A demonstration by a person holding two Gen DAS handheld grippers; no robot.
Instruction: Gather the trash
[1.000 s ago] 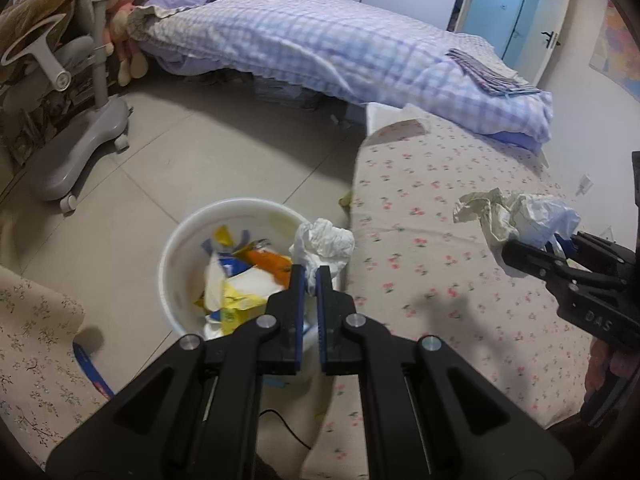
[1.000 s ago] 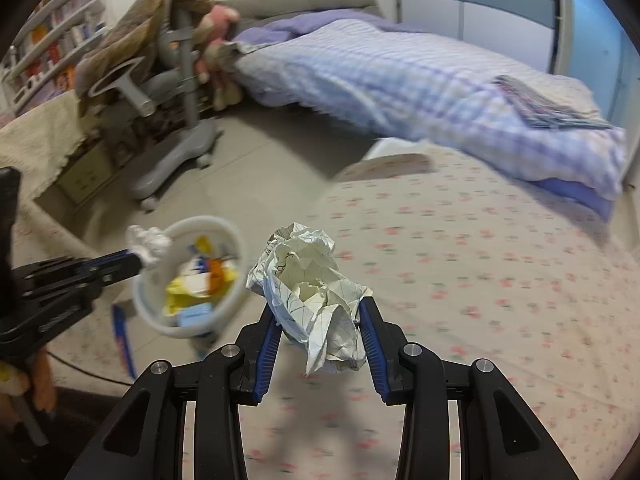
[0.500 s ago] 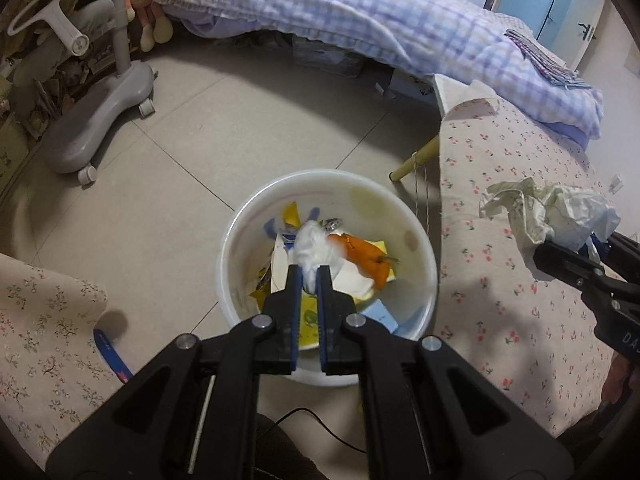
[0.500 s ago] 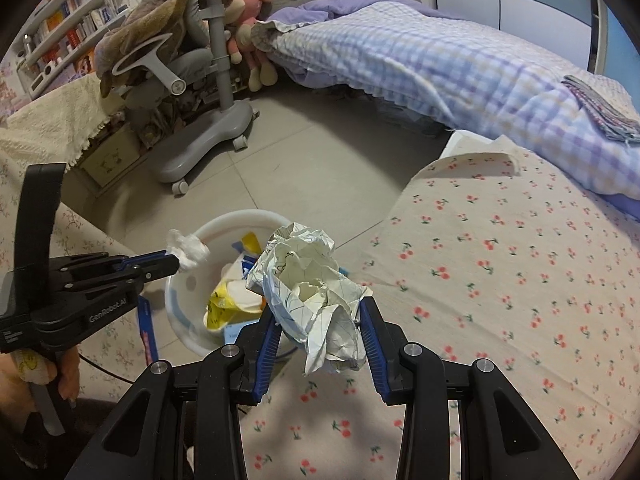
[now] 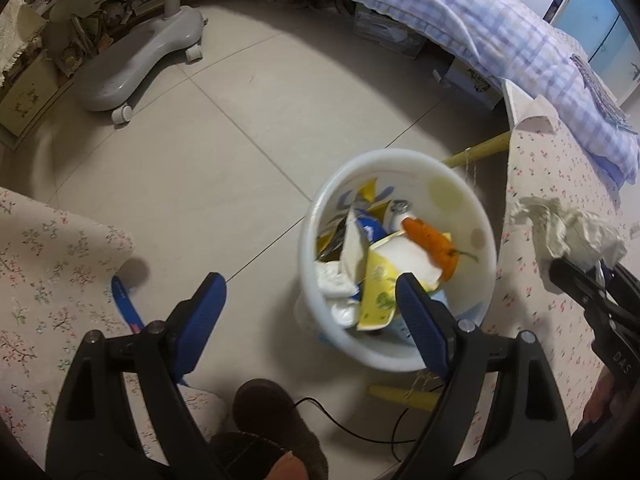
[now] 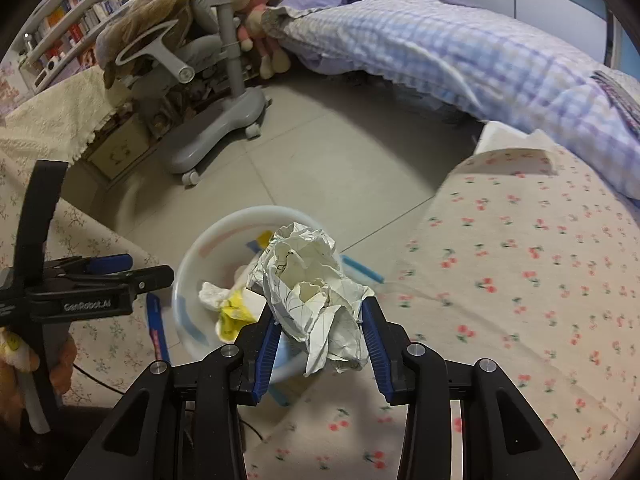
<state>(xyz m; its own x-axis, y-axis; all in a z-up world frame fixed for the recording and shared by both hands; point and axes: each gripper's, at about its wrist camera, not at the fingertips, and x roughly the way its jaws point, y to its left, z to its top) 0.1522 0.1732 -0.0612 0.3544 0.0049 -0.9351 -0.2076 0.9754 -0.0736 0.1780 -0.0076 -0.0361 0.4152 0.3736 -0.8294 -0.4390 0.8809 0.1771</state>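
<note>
— Over on the left, what's by the wall?

— A grey rolling chair base [image 5: 136, 64] on the tiled floor [image 5: 224, 152], with a floral cloth [image 5: 48, 288] nearer the camera and a blue strip [image 5: 127, 308] lying at its edge.

— And the left claw [image 5: 308, 304]?

— Its jaws have just been opening and now stand wide apart, nothing between them. It points down at the floor, its right blue pad over the near rim of the white bin [image 5: 400, 354].

— What's in the bin?

— Yellow and white packaging [image 5: 380, 284], a white tissue wad [image 5: 334, 284] at the left side of the heap, and an orange carrot [image 5: 434, 246] on top, towards the right.

— Then the right claw [image 6: 318, 326]?

— Clamped on a crumpled ball of paper [image 6: 316, 284]. In the right wrist view the ball hangs in front of the bin's far right rim; in the left wrist view it sits to the right of the bin, over the cherry-print counter cloth [image 6: 520, 280]. Whether it is truly above the bin's mouth I cannot tell.

— Farther right?

— A bed with a lilac checked quilt [image 6: 460, 52] along the back.
</note>
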